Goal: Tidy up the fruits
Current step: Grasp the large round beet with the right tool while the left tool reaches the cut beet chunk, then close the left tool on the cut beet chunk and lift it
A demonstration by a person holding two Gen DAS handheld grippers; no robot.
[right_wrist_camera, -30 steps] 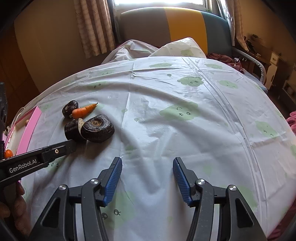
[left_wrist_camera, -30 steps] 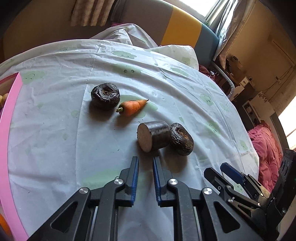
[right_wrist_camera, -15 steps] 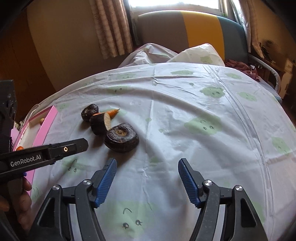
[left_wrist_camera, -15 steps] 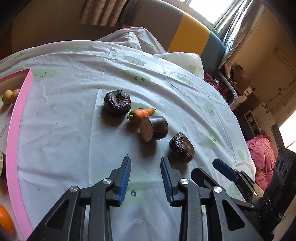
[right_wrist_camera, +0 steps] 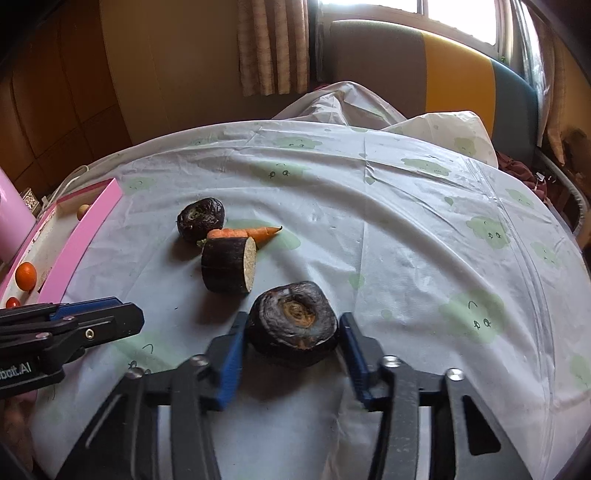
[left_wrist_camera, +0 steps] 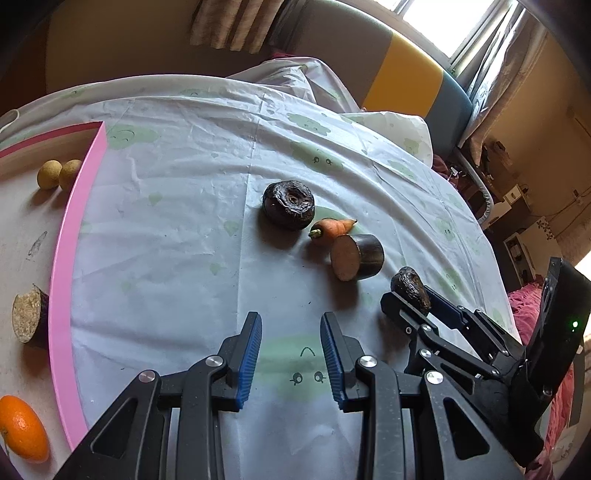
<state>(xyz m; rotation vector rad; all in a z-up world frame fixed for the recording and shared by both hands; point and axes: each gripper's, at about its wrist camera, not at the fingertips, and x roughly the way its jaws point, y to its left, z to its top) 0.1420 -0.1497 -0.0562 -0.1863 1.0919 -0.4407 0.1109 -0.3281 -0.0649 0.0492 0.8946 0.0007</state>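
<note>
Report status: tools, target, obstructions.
Right tool open, fingers flanking dark shrivelled fruit. Left tool open, empty. Cut dark chunk just beyond; nothing blocking.

Daylight from window (right_wrist_camera: 369,7) behind, glare up top, soft shadows, fisheye warp, dark corners

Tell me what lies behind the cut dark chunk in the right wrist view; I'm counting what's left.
Behind the cut dark chunk lies a carrot, its stem end hidden by the chunk. A dark round root sits further back-left. Whether carrot and chunk touch cannot be told.
</note>
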